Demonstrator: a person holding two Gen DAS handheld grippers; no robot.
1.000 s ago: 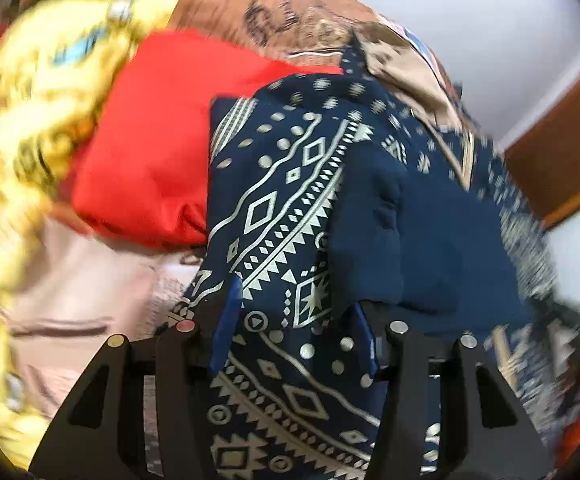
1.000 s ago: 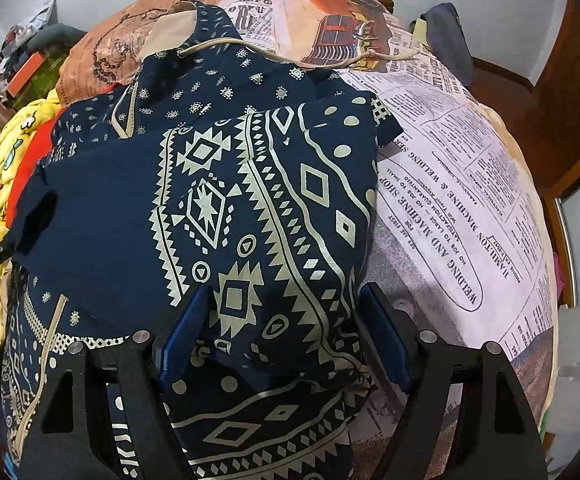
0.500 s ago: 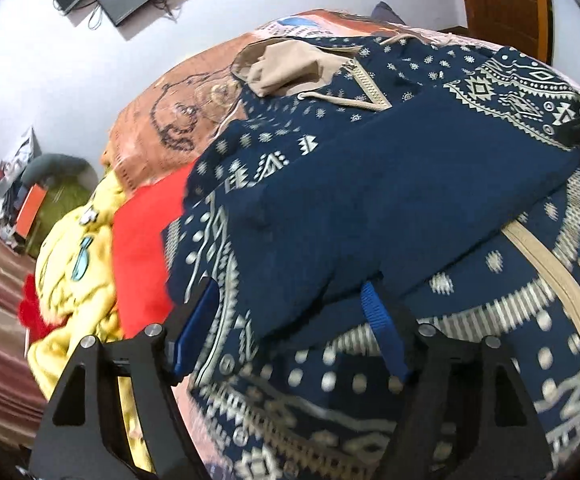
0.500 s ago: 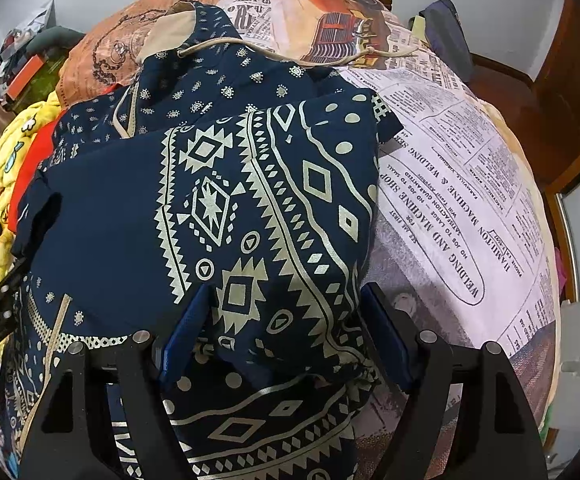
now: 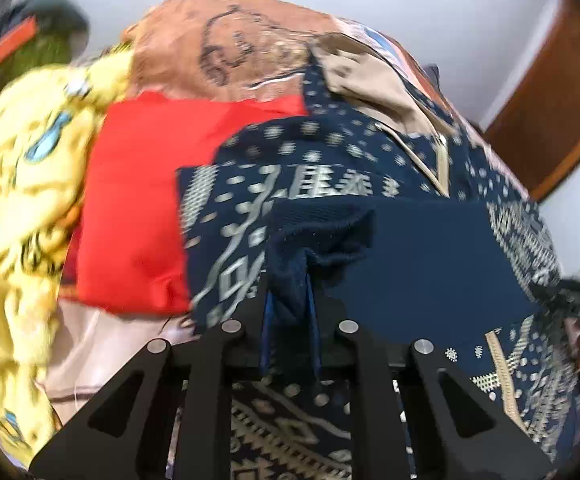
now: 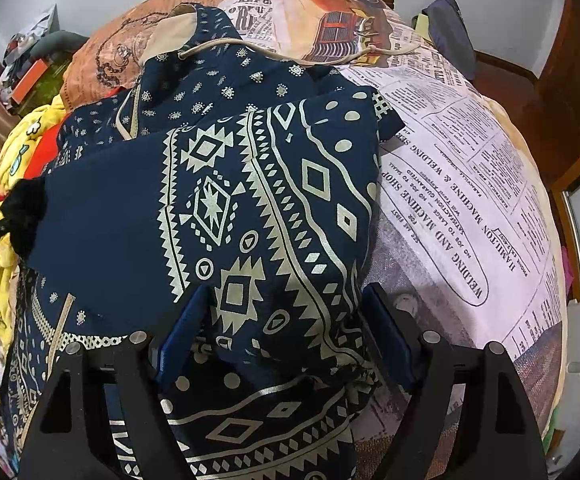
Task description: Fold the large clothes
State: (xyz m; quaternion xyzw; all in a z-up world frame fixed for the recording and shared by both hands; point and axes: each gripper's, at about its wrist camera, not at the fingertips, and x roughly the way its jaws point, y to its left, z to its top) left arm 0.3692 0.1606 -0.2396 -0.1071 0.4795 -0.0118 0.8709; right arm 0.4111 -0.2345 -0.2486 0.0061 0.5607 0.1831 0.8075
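The left gripper (image 5: 290, 304) has just closed: a moment ago its jaws stood apart over the cloth, and now they are pinched together on a bunched fold of the navy garment (image 5: 429, 264), with dark knit fabric squeezed up between the blue pads. That looks like a fresh grip on the folded-over edge, so the next fold can probably be pulled across.

Far to the left of that gripper lies a crumpled yellow garment (image 5: 22, 208), soft and fuzzy with cartoon print. Nearer, just left of the jaws, sits a smooth red cloth (image 5: 138, 208), flat and plain. The navy garment spreads straight ahead and to the right: matte plain blue on its turned-over inner face, cream geometric print on its outside, with a tan hood lining (image 5: 365, 80) at the far end.

The right gripper (image 6: 282, 332) has barely changed; its jaws stand wide apart, straddling a thick folded hump of the same garment, where diamonds, zigzags and dots run in bands. Whether the pads press the cloth I cannot tell; they seem only to flank it. Ahead of it a thin cream drawstring (image 6: 250, 46) loops over the hood. To its right lies the bedsheet (image 6: 469, 200), smooth and printed like old newspaper, bare of clothing. The garment lies on this bed, partly folded, under both grippers.
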